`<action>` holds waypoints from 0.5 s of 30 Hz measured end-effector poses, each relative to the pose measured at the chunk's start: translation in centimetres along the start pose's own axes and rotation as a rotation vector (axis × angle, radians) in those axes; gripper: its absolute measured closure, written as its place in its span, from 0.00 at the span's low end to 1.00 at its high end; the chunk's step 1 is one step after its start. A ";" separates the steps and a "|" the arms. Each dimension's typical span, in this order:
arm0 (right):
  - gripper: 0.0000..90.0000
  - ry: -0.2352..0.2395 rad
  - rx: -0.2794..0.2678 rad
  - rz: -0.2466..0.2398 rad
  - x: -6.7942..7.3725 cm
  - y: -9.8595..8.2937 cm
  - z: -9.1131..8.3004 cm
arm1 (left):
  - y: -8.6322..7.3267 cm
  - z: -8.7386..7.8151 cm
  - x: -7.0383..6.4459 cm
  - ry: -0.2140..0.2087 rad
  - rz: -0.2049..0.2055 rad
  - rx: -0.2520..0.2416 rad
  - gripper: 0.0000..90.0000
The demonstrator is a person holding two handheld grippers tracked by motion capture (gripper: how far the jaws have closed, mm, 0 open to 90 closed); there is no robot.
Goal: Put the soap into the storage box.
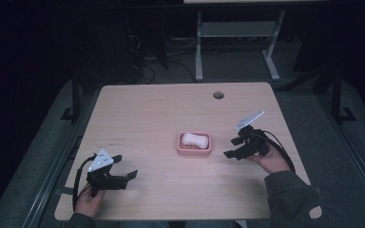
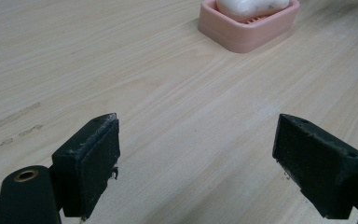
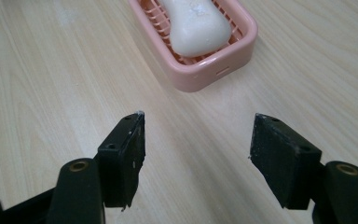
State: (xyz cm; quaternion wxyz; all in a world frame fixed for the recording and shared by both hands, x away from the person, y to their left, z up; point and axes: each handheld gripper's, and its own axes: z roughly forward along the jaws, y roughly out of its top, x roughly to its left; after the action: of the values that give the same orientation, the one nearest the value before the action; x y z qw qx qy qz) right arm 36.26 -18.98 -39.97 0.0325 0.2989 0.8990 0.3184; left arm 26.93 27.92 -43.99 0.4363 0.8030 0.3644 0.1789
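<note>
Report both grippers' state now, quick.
Left gripper: open, holding nothing.
Right gripper: open, holding nothing, short of the soap dish.

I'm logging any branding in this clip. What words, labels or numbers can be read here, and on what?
None can be read.
White soap: a faint embossed mark on top, too blurred to read.
Pink soap dish: a small slot in its wall, no text.
Wooden table: dark smudges, not legible as writing.
</note>
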 end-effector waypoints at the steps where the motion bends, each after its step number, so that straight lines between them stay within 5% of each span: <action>1: 0.39 0.000 0.000 0.000 0.0 0.0 0.0 | 0.0 0.0 0.0 -0.001 0.003 0.002 0.16; 15: 0.38 -0.009 -0.013 0.027 0.4 -2.4 -0.4 | 0.0 -0.1 -0.1 0.005 0.003 0.002 0.16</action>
State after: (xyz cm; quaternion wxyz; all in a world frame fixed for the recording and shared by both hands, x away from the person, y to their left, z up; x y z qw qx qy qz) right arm 34.60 -20.50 -41.00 0.0343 0.3121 0.8926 0.3234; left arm 26.80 27.91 -43.97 0.4344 0.8036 0.3644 0.1812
